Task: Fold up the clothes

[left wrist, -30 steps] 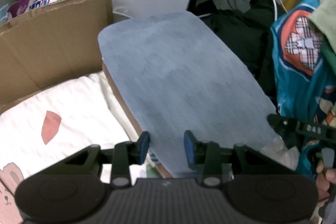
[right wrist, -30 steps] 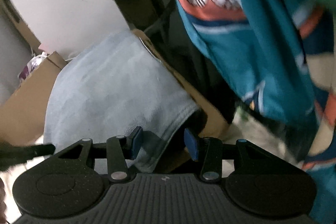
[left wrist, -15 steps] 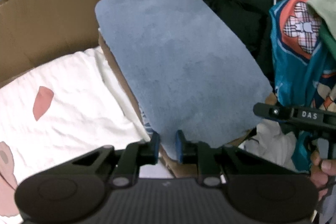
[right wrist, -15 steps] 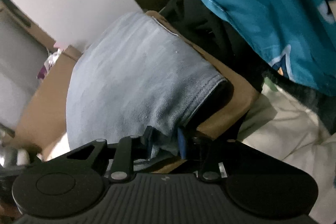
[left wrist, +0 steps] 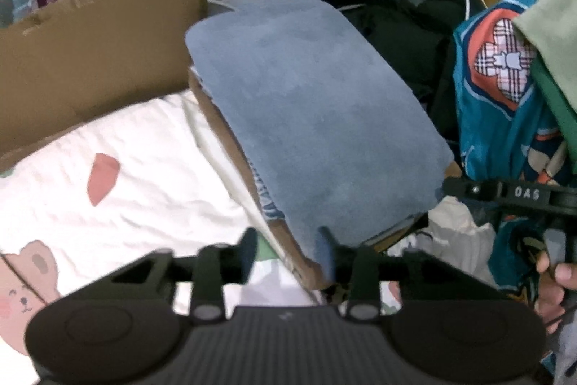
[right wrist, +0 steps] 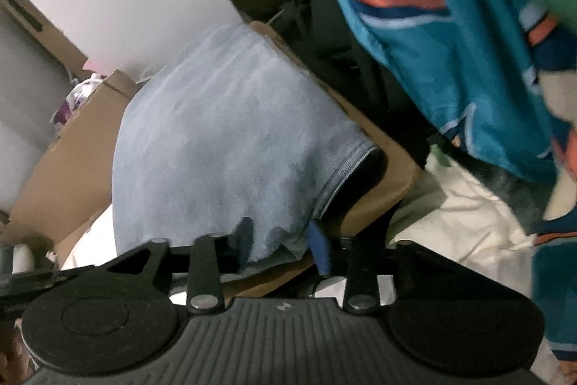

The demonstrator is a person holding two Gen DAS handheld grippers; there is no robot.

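Both grippers, left (left wrist: 288,249) and right (right wrist: 283,237), have just spread their jaws, releasing the folded blue garment (left wrist: 317,118) onto the cardboard box (right wrist: 382,165); fold apparently finished.

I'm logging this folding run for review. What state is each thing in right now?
Blue garment: folded, lying flat on the cardboard board.
Left gripper: open, jaws just opened, nothing gripped.
Right gripper: open, jaws just opened, garment edge loose between them.
Teal garment: unfolded, hanging.

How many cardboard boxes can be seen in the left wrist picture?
2: a large cardboard box at the upper left, and a cardboard piece under the folded blue cloth. More may be hidden.
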